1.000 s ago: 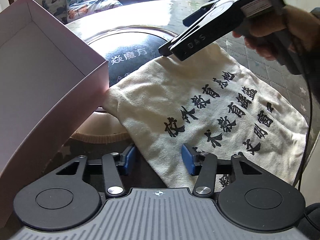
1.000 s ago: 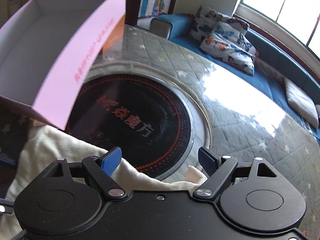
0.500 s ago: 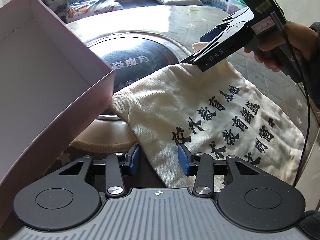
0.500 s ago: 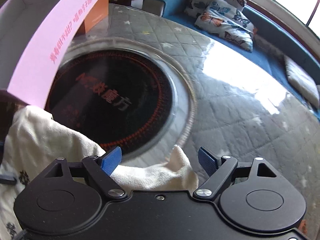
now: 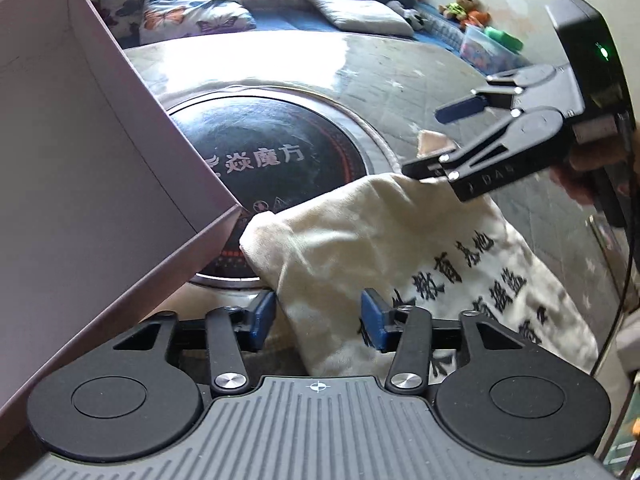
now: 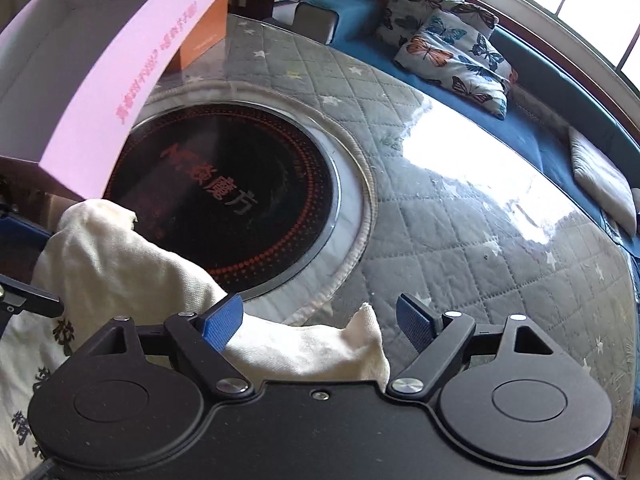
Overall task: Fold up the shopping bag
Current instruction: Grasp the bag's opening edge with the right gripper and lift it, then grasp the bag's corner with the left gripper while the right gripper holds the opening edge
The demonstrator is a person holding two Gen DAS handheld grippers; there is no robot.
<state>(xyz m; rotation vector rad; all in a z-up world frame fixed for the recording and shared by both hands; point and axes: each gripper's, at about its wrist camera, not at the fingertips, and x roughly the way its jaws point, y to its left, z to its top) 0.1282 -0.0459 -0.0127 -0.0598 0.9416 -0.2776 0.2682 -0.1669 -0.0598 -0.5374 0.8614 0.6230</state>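
Table (image 6: pixel 460 208): round, with a grey quilted cover and a black round cooktop (image 6: pixel 240 184) set in its middle.
Pink box (image 5: pixel 80 184): open cardboard, tilted at the left; its inside shows nothing.
Shopping bag (image 5: pixel 380 248): cream cloth printed with black characters, lying on the table, one corner over the cooktop rim; shifted since a second ago.
Right gripper (image 6: pixel 320 322): angled downward, jaws wide apart, the bag's far corner between them, untouched.
Left gripper (image 5: pixel 318 314): angled downward, jaws just widened, bag edge between the pads, not pressed.

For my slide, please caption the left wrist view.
Both open grippers, left and right, meet a cream shopping bag beside a pink box.
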